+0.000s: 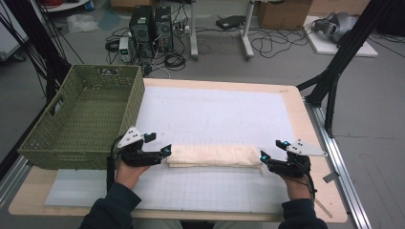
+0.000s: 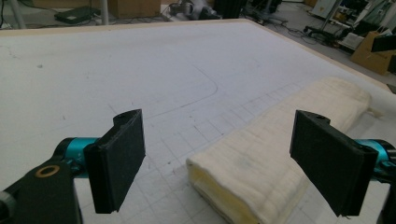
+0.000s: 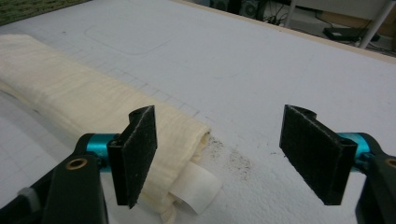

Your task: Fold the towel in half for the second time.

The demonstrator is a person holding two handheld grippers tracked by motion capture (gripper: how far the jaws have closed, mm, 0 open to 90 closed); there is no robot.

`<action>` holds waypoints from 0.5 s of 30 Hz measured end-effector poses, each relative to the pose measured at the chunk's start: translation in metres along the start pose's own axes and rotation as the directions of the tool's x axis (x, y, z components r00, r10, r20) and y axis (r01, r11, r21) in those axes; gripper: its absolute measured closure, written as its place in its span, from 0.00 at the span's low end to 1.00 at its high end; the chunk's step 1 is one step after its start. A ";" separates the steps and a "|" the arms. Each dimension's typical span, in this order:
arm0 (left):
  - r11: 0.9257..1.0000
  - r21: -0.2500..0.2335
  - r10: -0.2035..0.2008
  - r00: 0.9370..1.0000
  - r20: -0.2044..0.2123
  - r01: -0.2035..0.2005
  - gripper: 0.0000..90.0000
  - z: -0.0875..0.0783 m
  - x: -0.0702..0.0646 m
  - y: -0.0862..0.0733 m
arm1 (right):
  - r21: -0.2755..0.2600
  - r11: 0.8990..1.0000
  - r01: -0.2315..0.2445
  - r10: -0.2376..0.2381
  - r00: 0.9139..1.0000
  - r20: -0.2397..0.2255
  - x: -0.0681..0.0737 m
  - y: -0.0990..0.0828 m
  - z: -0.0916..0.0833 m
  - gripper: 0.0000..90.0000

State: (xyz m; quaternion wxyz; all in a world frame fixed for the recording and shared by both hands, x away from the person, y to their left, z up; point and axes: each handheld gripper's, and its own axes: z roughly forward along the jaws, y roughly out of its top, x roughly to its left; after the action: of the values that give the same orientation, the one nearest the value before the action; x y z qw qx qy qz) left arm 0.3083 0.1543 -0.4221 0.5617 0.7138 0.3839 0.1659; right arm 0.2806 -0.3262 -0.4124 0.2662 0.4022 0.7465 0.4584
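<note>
A cream towel (image 1: 213,156), folded into a long narrow strip, lies across the white gridded mat (image 1: 215,114). My left gripper (image 1: 160,151) hovers at the towel's left end with its jaws wide apart and nothing between them. In the left gripper view the towel (image 2: 275,158) lies just beyond the open gripper (image 2: 229,163). At the towel's right end my right gripper (image 1: 268,155) is open too. The right gripper view has the towel's end (image 3: 74,98), with a white label (image 3: 196,186) sticking out, by the left jaw of the open gripper (image 3: 224,154).
A green woven basket (image 1: 83,117), empty, stands on the table's left side, close to my left hand. The wooden table's edge (image 1: 313,138) runs along the right. Dark specks (image 3: 233,161) dot the mat near the towel's right end. Computers and cables sit on the floor beyond.
</note>
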 end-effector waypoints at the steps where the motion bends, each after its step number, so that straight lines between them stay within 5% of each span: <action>1: 1.000 0.000 0.000 1.000 0.003 0.000 0.21 -0.001 0.000 0.000 | -0.006 1.000 -0.005 0.006 1.000 0.006 -0.001 0.000 -0.001 0.25; 5: 1.000 -0.004 0.003 1.000 0.004 -0.003 0.21 -0.001 0.001 0.000 | -0.029 0.999 -0.041 0.042 0.998 0.035 -0.005 0.001 -0.003 0.13; 15: 1.000 0.004 0.006 1.000 -0.008 -0.006 0.21 -0.002 0.001 -0.001 | -0.019 0.999 -0.030 0.030 0.999 0.023 -0.007 0.001 -0.001 0.13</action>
State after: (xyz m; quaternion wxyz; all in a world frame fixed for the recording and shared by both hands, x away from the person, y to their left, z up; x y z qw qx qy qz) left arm 0.3069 0.1560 -0.4228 0.5584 0.7153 0.3844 0.1699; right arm 0.2843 -0.3325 -0.4109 0.2716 0.4161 0.7329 0.4647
